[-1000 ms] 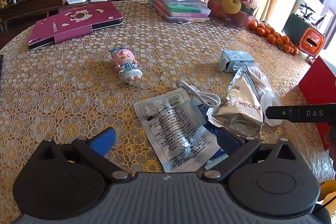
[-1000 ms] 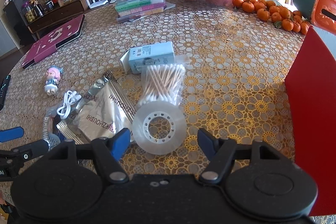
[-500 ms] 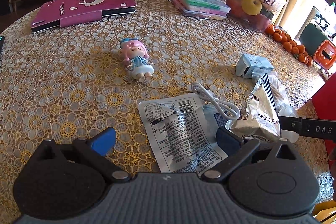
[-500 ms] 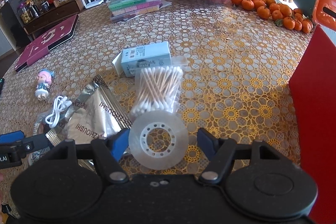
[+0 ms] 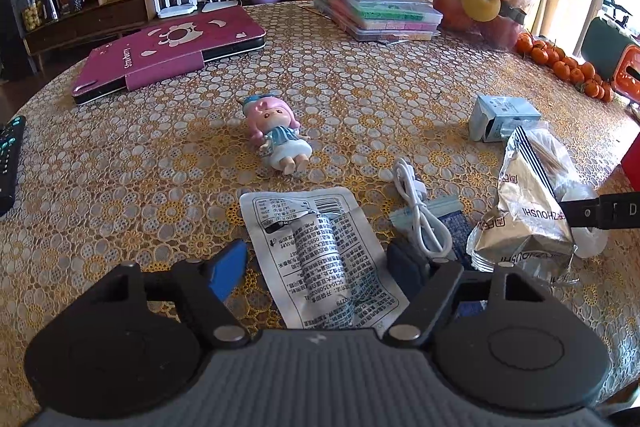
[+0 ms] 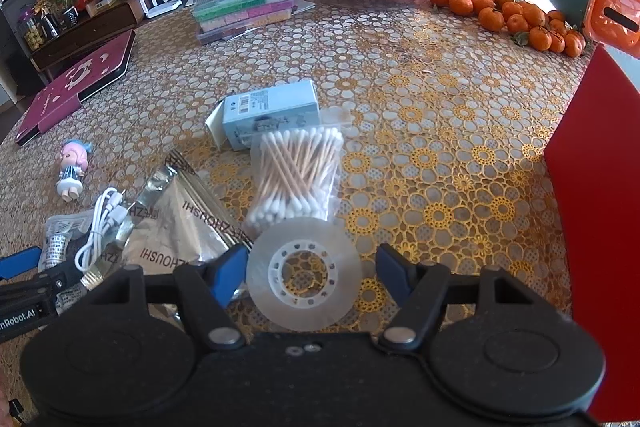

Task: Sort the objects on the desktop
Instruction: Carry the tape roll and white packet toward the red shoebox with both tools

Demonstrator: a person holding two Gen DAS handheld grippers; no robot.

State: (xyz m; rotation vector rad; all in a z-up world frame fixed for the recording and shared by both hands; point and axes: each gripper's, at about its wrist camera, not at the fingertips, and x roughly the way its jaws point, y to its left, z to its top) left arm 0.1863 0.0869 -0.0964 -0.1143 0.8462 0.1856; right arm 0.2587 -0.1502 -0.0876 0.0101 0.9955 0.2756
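Sunlit and covered with a gold floral lace cloth, the desk [image 5: 120,163] carries a scatter of small things in front of a sideboard with framed photos. Left gripper [image 5: 320,263] hangs low over a white printed sachet [image 5: 316,251] that lies flat between its jaws, which are closing but do not yet press on it; a white cable [image 5: 420,211] and a silver foil pouch [image 5: 524,223] lie just beside. Right gripper [image 6: 310,273] has its jaws spread wide around a clear tape roll [image 6: 304,273] lying flat, pads apart from it, with a bag of cotton swabs [image 6: 296,175] touching the roll's far edge.
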